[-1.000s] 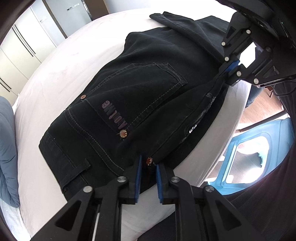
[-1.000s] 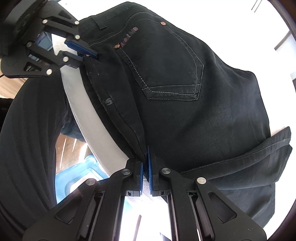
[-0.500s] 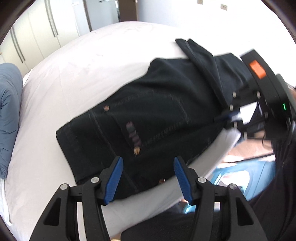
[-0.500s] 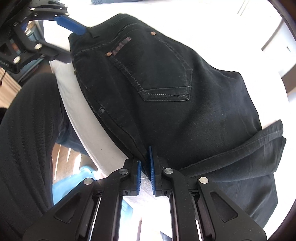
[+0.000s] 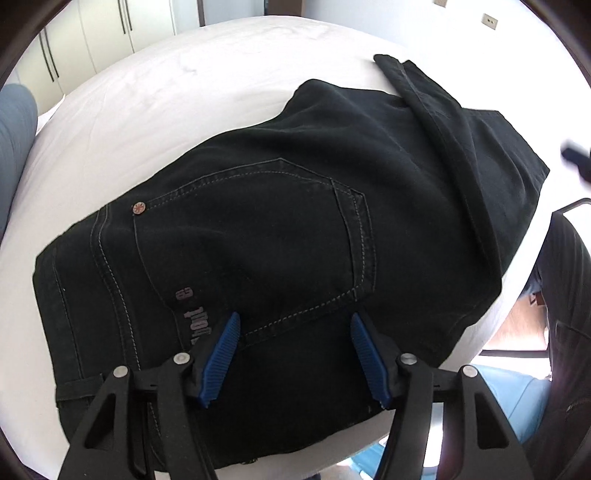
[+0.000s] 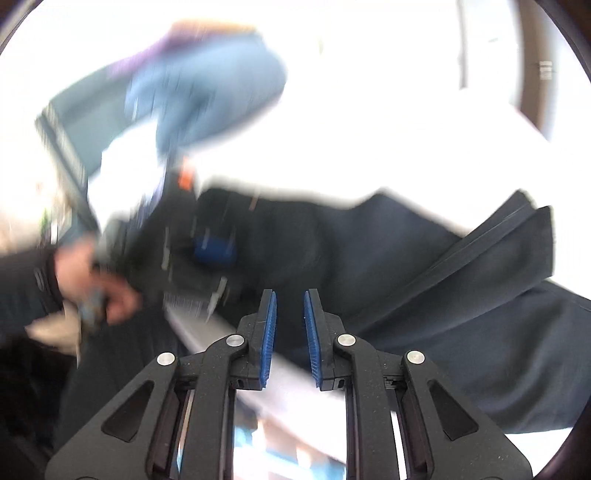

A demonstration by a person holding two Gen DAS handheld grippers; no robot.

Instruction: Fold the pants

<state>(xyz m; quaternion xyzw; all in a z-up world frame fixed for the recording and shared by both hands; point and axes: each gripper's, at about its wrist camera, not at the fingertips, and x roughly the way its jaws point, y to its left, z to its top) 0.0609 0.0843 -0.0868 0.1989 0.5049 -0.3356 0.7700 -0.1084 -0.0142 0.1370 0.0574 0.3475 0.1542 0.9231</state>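
Black denim pants (image 5: 295,221), folded over on themselves with a stitched back pocket (image 5: 258,243) facing up, lie flat on a white-sheeted bed (image 5: 166,92), close to its near edge. In the left wrist view a folded-back leg (image 5: 436,107) crosses the far right part of the bundle. Above the pocket hangs the left claw (image 5: 291,354), its blue ribbed pads (image 5: 221,358) spread wide after just opening, the denim released and nothing pinched between them. In the heavily blurred right wrist view, the right claw (image 6: 290,336) stands over the near bed edge, its jaws just parted by a narrow gap with no cloth between the pads. A hand (image 6: 92,280) holding the left claw shows at the left of that view. A blue-grey garment (image 6: 207,85) lies at the far side of the bed. Pale wardrobe doors (image 5: 92,33) stand beyond the bed.
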